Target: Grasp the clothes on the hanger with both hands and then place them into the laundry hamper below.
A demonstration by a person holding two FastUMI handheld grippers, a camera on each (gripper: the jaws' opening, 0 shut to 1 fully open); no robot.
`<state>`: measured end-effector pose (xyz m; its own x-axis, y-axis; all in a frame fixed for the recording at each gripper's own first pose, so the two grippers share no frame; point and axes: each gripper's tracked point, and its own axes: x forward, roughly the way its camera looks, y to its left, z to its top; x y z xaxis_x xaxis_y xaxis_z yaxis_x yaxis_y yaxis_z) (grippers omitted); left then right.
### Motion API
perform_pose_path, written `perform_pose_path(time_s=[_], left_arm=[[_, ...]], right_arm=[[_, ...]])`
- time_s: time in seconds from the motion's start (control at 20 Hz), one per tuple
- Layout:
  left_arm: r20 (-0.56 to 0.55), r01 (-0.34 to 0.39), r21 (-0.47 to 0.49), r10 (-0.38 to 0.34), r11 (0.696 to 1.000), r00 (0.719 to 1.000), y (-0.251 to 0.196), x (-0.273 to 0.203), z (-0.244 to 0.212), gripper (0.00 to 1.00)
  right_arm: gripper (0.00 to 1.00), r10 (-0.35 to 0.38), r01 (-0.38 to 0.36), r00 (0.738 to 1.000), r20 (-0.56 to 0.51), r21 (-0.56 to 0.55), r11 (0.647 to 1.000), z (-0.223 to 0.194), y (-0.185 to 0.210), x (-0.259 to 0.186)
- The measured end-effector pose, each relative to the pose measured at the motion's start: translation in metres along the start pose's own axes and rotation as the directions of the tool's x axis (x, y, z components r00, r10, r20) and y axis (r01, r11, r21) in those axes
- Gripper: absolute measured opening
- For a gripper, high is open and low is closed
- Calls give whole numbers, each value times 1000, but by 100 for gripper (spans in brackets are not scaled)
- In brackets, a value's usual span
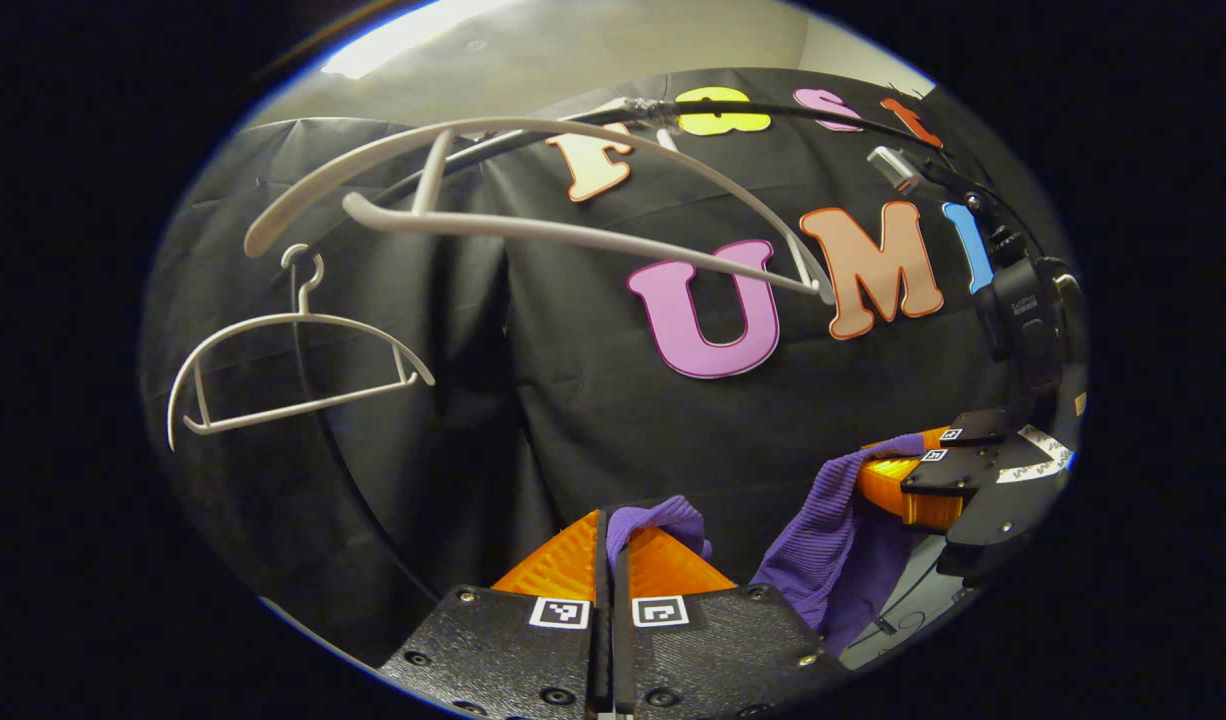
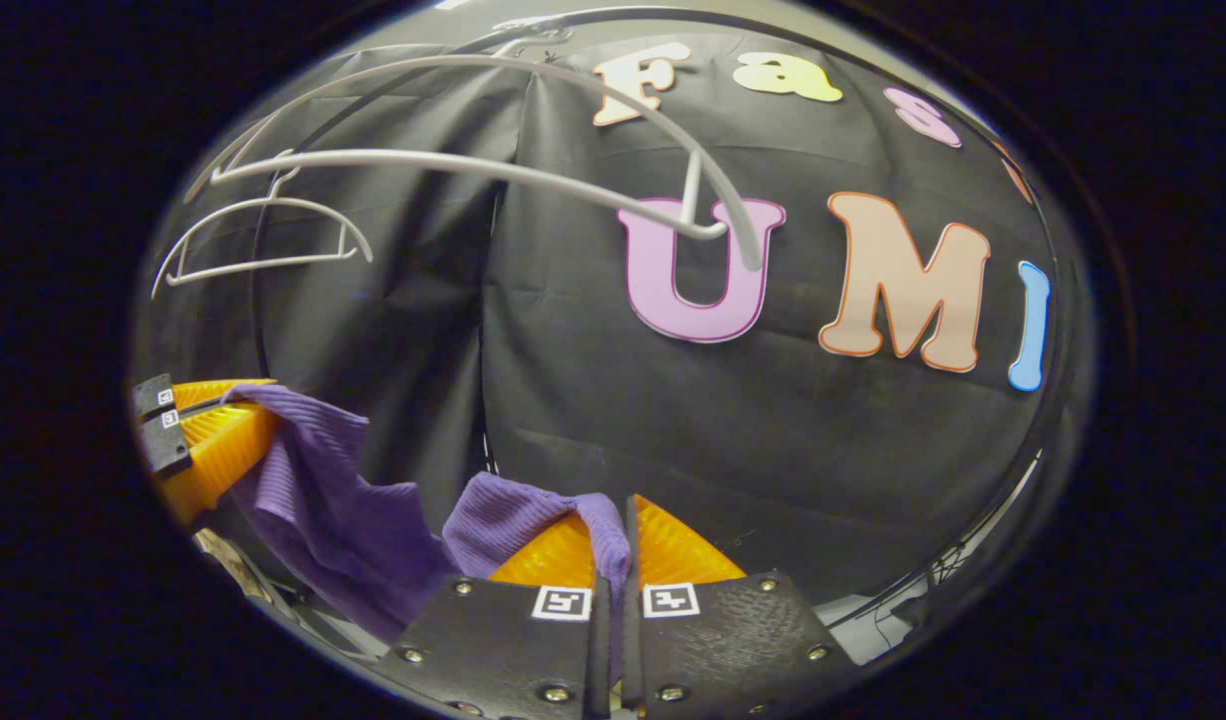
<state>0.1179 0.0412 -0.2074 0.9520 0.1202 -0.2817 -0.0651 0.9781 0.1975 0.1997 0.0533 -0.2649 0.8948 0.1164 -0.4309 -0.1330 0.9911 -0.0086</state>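
A purple ribbed garment (image 1: 813, 545) hangs slack between the two grippers, below the bare white hanger (image 1: 533, 225). My left gripper (image 1: 613, 525) is shut on one edge of the garment, a fold poking up between its fingers. My right gripper (image 2: 613, 520) is shut on the other edge of the purple garment (image 2: 343, 510), which drapes away to the left. In the left gripper view the right gripper (image 1: 918, 470) shows at the right, clamped on the cloth; in the right gripper view the left gripper (image 2: 198, 425) shows at the left, likewise clamped. The white hanger (image 2: 493, 170) sits above both, empty.
A second empty white hanger (image 1: 293, 375) hangs on the rail at the left, also seen as a small hanger (image 2: 263, 240) in the right gripper view. The black rail (image 1: 793, 110) curves overhead. Black cloth walls close the back.
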Motion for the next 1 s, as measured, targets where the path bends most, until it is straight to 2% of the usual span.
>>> perform_pose_path(time_s=[0.2, 0.4, 0.45, 0.7, 1.0], left_arm=[[-96, 41, -39, -45, 998, 994, -14, 0, -32, 1], [-169, 46, -93, -62, 995, 984, -20, -1, -59, 2], [-186, 48, -104, -67, 993, 980, -21, 0, -66, 2], [-265, 55, -139, -90, 989, 960, -29, -8, -92, 4], [-368, 70, -169, -129, 983, 921, -41, -15, -122, 4]], right_arm=[[5, 28, -29, 997, -74, -14, 999, -32, 12, -4], [7, 43, -46, 991, -126, -18, 999, -57, 18, -10], [5, 47, -50, 990, -137, -20, 999, -61, 20, -11], [5, 57, -62, 979, -193, -19, 998, -85, 25, -17], [5, 56, -58, 945, -323, 3, 998, -124, 22, -16]])
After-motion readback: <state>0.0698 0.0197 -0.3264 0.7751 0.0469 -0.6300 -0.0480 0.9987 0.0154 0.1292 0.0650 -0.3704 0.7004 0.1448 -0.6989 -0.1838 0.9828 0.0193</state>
